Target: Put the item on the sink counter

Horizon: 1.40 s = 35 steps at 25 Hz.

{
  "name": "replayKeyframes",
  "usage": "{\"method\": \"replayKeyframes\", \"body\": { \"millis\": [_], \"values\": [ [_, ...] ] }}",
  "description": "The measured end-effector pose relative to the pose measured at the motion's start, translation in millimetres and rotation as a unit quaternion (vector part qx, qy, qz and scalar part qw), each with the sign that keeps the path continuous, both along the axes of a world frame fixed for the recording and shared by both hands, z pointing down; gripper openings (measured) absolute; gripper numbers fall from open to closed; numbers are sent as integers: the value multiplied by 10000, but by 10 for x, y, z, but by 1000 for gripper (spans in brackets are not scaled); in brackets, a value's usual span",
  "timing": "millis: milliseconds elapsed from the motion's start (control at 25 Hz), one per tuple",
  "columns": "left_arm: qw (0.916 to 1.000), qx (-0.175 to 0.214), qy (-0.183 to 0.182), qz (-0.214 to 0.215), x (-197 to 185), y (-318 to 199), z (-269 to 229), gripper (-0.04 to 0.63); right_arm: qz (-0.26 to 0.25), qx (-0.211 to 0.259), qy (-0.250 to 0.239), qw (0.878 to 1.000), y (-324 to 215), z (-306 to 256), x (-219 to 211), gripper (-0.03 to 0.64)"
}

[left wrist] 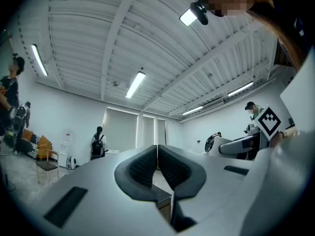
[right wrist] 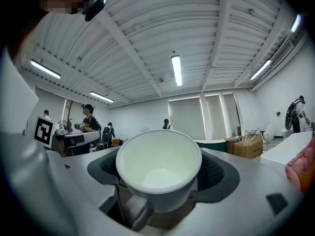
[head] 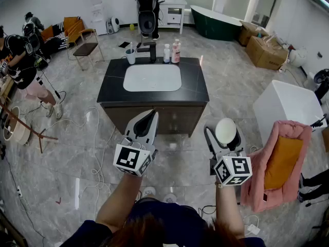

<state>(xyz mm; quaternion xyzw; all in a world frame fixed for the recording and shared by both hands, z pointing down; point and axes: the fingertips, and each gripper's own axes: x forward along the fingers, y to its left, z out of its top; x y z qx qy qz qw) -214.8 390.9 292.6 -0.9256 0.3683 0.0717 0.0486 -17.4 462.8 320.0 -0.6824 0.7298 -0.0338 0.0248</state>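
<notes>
At the far left of the head view a person in dark clothes [head: 19, 60] stands beside a wooden chair with an orange cover [head: 82, 37], well apart from me. In the upper middle of that frame is the dark cabinet with a black stone sink counter [head: 195, 84] and a white rectangular basin [head: 152, 77] set into it. Along the counter's back edge, from left to right, stand a grey tumbler [head: 130, 56], a black tap [head: 149, 51], a small clear bottle [head: 166, 53] and a taller pink bottle [head: 176, 51].

Lower down and left of centre, my left gripper [head: 149, 116] points toward the cabinet front, above the grey marble floor. In the left gripper view its two black ribbed pads [left wrist: 142, 167] are pressed together along the middle line, with nothing between them.

Right of centre in the head view, my right gripper [head: 224, 134] holds the white round cup [head: 225, 129], its mouth turned up toward me. It is in the air near the cabinet's right front corner, not on the counter. In the right gripper view the jaws stand wide, one black pad on each side of the cup [right wrist: 158, 162], pinching its wall. The inside of the cup looks empty.

At the right edge of the head view sits a pink padded armchair with an orange cushion [head: 281, 161], with a white box-like block [head: 288, 104] behind it
</notes>
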Motion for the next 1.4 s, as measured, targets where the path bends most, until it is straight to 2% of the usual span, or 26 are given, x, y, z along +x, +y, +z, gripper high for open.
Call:
{"method": "replayKeyframes", "body": {
  "millis": [440, 760, 1120, 1400],
  "values": [
    [10000, -90, 4, 13, 46, 301, 66, 23, -201, 141, 79, 9997, 228, -144, -74, 445],
    [9997, -236, -13, 12, 36, 260, 205, 23, -82, 40, 40, 10000, 113, -35, 35, 445],
    [9995, -308, 106, 61, 182, -388, 301, 23, -36, 46, 57, 10000, -457, -13, 147, 445],
    [9992, -307, 149, 201, 428, -1290, 288, 23, 71, 43, 48, 10000, -1317, -29, 349, 445]
  ]
}}
